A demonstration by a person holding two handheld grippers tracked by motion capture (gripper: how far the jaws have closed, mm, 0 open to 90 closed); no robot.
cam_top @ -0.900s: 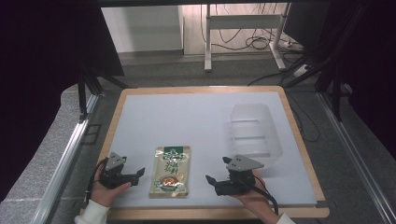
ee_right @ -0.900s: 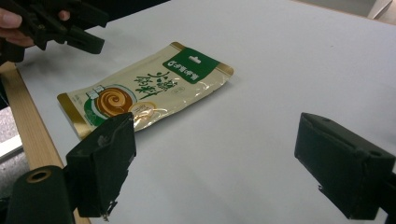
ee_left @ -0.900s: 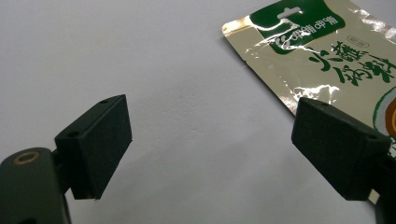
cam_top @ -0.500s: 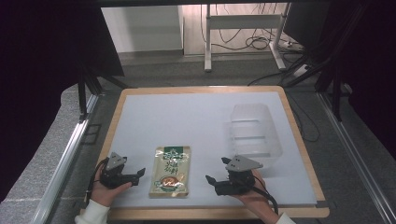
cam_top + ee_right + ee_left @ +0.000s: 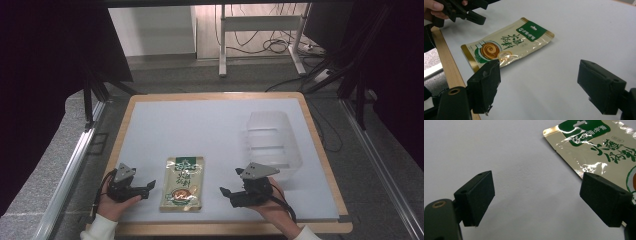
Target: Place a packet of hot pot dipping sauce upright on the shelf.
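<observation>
My left gripper [image 5: 150, 186] and right gripper [image 5: 224, 191] both stand wide open, holding nothing. The snack pouch [image 5: 183, 182] lies flat between them, at three o'clock of the left one and nine o'clock of the right. It is thin and glossy, so I judge a jaw could skid over its edge and push it away. Since the earlier frames nothing has shifted.

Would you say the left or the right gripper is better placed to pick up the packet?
Probably the left gripper: its open jaws sit beside the packet, nearer than the right gripper.
</observation>
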